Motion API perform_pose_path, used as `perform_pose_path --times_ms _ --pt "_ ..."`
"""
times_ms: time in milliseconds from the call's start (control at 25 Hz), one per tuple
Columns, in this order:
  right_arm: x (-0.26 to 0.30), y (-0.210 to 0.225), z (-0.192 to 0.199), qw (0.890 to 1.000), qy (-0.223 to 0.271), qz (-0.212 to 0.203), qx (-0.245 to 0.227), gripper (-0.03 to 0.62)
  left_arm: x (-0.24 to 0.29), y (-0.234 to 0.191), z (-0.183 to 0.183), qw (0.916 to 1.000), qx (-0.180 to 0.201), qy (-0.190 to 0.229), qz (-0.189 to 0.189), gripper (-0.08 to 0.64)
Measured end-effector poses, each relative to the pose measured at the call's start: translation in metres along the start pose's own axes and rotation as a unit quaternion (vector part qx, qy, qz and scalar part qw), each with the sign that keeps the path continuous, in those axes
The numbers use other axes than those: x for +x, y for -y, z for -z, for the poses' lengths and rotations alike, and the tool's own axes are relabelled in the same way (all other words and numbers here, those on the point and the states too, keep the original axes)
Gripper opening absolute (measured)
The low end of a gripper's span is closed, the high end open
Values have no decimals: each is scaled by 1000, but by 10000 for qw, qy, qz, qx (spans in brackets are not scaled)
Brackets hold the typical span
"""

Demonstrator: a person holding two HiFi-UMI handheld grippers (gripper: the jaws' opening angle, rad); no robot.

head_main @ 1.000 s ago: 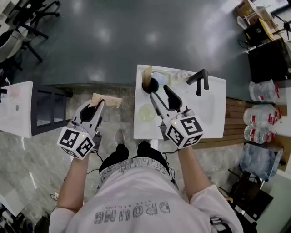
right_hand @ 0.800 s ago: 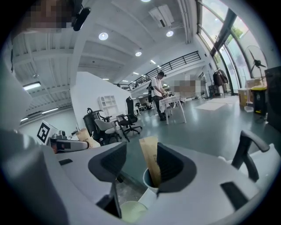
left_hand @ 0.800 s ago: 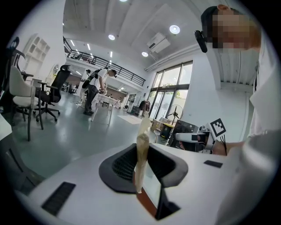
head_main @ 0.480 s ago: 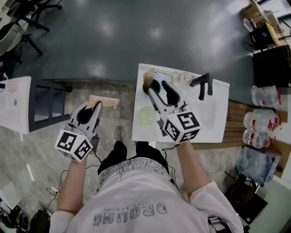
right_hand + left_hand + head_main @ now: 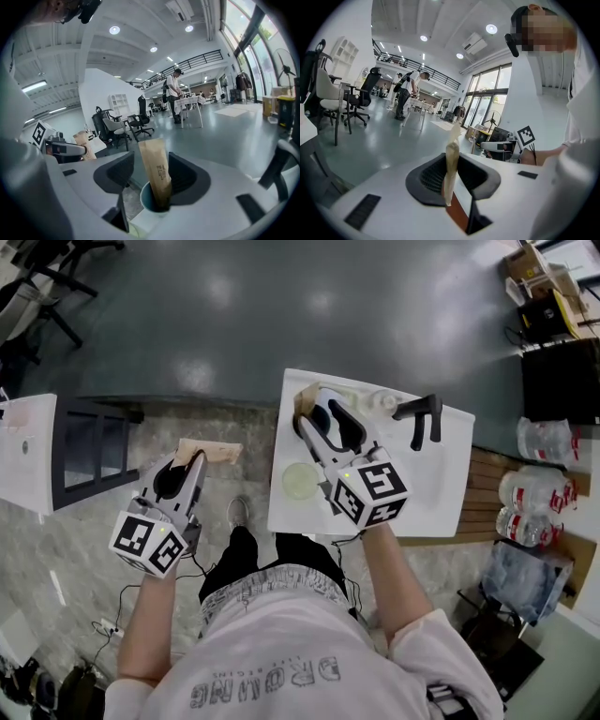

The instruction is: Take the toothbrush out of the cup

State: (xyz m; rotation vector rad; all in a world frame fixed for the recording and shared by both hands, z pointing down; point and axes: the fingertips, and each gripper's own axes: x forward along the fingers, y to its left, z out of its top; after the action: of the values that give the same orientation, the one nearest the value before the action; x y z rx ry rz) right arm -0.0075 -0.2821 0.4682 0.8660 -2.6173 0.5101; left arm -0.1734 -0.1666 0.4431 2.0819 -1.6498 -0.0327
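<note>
A teal cup (image 5: 149, 204) stands at the white table's (image 5: 431, 484) far left corner with a brown paper-wrapped toothbrush (image 5: 157, 173) upright in it. My right gripper (image 5: 152, 177) is open. Its jaws have just been opening, and they stand either side of that packet without pressing it. From the head view the right gripper (image 5: 321, 412) covers most of the cup, and only the packet's top (image 5: 305, 397) shows. Off the table to the left, my left gripper (image 5: 190, 465) is shut on a second paper-wrapped toothbrush (image 5: 451, 168), which sticks out forward (image 5: 214, 452).
On the table lie a pale round dish (image 5: 301, 480), a black faucet-like handle (image 5: 422, 416) and a small white bottle (image 5: 380, 401). Packs of water bottles (image 5: 544, 484) sit on the floor to the right. Another white table (image 5: 23, 456) and a dark frame (image 5: 89, 446) stand at the left.
My right gripper has moved forward and down over the table until its jaws stand around the packet in the cup. The left gripper has kept its hold and hardly moved.
</note>
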Motion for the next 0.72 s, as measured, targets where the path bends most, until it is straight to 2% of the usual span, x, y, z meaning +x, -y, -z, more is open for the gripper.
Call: perform_pose_path --times_ms 520,720 --pt "22 3 7 9993 -255 -60 -257 264 4 -10 14 9998 -162 -16 -102 86" --pt "30 4 9 9993 -315 -61 -205 270 3 -17 18 9996 -232 -44 -172 86"
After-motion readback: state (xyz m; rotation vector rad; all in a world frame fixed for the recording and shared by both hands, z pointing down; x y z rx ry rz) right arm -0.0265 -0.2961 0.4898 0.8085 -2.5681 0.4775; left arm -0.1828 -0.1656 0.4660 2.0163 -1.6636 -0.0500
